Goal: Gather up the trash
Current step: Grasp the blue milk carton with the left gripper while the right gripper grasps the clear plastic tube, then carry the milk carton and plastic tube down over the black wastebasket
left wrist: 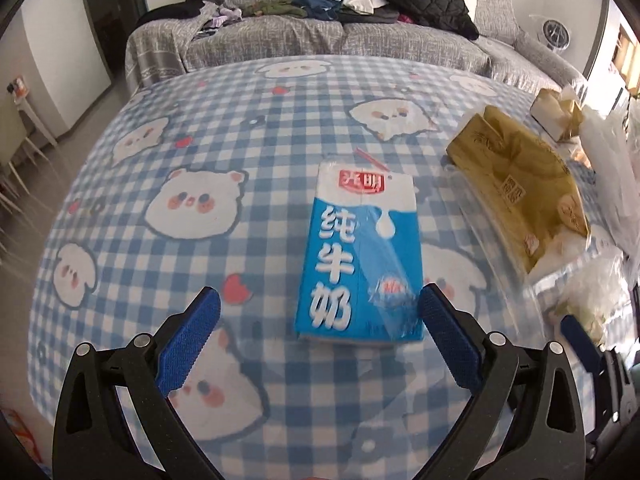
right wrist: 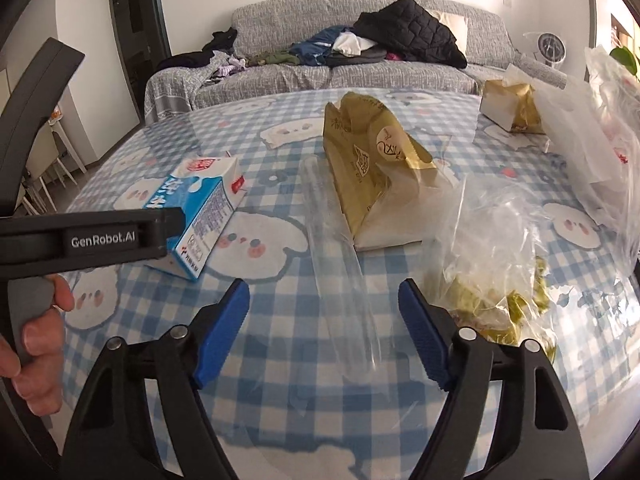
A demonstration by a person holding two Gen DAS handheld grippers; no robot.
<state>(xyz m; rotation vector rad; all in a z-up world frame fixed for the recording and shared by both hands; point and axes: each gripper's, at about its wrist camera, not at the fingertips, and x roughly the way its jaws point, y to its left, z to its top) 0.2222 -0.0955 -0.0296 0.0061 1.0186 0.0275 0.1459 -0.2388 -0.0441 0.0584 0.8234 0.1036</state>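
Note:
A blue and white milk carton (left wrist: 360,256) lies flat on the checked tablecloth, just beyond my open left gripper (left wrist: 320,320); its near end sits between the fingertips, toward the right one. It also shows in the right wrist view (right wrist: 200,216), left of centre. My right gripper (right wrist: 324,316) is open and empty over a clear plastic wrapper (right wrist: 340,272). A gold torn package (right wrist: 372,168) lies beyond it, also in the left view (left wrist: 516,192). A clear bag of greenish scraps (right wrist: 496,280) lies beside the right fingertip.
A white plastic bag (right wrist: 576,128) and a gold-white box (right wrist: 508,108) stand at the table's far right. The tablecloth (left wrist: 200,160) is blue checked. A grey sofa (right wrist: 320,68) piled with clothes lies behind. White chairs stand at left.

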